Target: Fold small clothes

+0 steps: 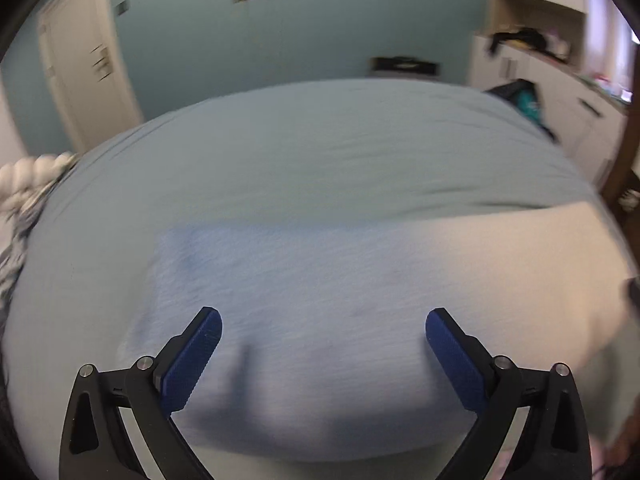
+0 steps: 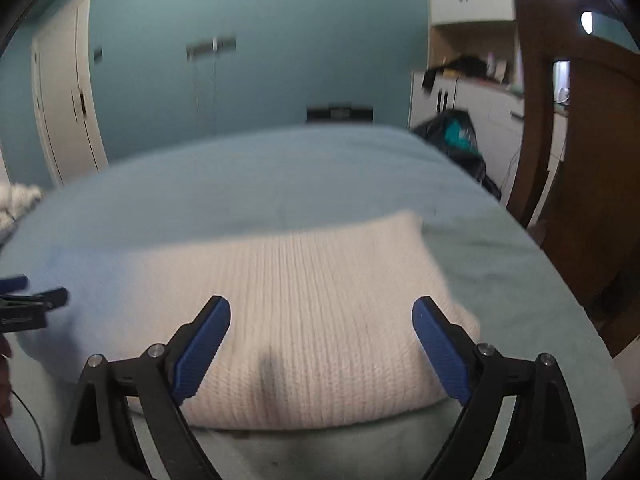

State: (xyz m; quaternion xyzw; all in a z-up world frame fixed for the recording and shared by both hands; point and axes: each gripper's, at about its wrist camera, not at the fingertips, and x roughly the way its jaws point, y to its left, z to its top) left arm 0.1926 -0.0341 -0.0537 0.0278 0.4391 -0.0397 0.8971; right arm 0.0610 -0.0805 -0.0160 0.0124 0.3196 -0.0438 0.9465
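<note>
Knit garment [image 2: 304, 320], cream and apparently folded, lies on the bed [image 2: 280, 168] with its long axis running nine to three o'clock, at twelve o'clock from both tools. The right gripper [image 2: 321, 318] and left gripper [image 1: 323, 330] hang over it, jaws spread wide, gripping nothing.

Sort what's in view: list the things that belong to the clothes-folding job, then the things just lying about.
Belongs to the job:
- knit garment, folded on the bed
- left claw, open above it
- right claw, open above it
- bed, the work surface

Just lying about:
- dark bag with teal fabric
- dark clothing on the counter
- white bundle at the bed's edge
</note>
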